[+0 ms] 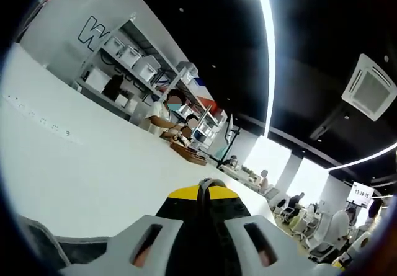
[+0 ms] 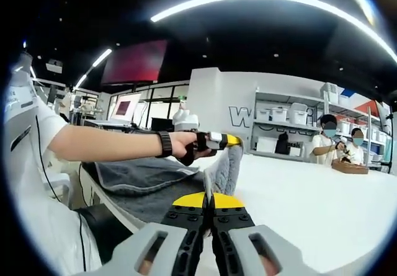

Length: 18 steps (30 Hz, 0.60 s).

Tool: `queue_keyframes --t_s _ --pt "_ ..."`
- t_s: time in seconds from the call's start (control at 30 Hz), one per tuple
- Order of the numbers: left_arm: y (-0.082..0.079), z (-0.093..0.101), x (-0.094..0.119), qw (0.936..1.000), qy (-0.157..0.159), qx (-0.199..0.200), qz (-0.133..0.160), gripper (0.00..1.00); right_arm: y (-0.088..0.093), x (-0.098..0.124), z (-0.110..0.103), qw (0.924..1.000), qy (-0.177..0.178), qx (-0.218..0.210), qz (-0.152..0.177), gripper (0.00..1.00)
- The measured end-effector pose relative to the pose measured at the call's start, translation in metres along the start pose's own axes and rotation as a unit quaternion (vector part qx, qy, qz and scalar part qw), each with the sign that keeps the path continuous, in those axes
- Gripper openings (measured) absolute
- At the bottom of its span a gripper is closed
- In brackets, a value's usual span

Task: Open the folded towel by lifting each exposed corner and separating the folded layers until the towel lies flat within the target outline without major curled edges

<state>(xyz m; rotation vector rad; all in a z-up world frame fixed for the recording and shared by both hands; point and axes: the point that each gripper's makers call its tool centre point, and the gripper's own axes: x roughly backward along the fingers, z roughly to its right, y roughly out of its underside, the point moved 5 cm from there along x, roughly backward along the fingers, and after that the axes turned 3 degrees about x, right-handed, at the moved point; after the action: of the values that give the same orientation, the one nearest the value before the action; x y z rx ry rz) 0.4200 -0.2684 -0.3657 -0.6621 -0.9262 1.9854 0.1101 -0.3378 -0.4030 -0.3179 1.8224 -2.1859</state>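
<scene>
towel in left gripper jaws

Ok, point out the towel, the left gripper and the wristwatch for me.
towel (image 2: 142, 177): right gripper view, flat grey part on the table.
left gripper (image 2: 234, 141): right gripper view, yellow tip pinching the raised fold.
wristwatch (image 2: 165, 144): right gripper view, black band.

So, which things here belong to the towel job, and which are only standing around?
For the job:
- grey towel, partly lifted
- left gripper, shut on the towel's raised edge
- right gripper, also shut on that towel
- white table

Not part of it:
- shelves with bins
- wooden tray
- red screen
</scene>
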Motion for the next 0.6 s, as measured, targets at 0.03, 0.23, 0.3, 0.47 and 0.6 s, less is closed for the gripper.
queue_keyframes --t_s 0.03,0.23,0.3,0.47,0.6 --pt "0.001 -0.001 -0.001 1.0 -0.001 0.001 -0.001 0.01 0.001 0.0 0.001 1.0 0.002 0.001 -0.003 0.0" --pt "0.006 -0.002 -0.005 1.0 0.003 0.008 0.002 0.02 0.007 0.0 0.004 0.9999 0.008 0.004 -0.013 0.0" --pt "0.009 -0.001 -0.007 0.9999 0.005 0.009 0.001 0.02 0.008 0.001 0.005 0.9999 0.008 0.0 -0.015 0.0" --pt "0.013 0.0 -0.012 0.9999 0.005 0.01 -0.001 0.02 0.009 0.004 0.009 0.9996 0.019 0.007 -0.02 0.0" --pt "0.014 0.001 -0.013 0.9999 0.005 0.011 -0.001 0.02 0.012 0.006 0.013 0.9994 0.025 0.008 -0.023 0.0"
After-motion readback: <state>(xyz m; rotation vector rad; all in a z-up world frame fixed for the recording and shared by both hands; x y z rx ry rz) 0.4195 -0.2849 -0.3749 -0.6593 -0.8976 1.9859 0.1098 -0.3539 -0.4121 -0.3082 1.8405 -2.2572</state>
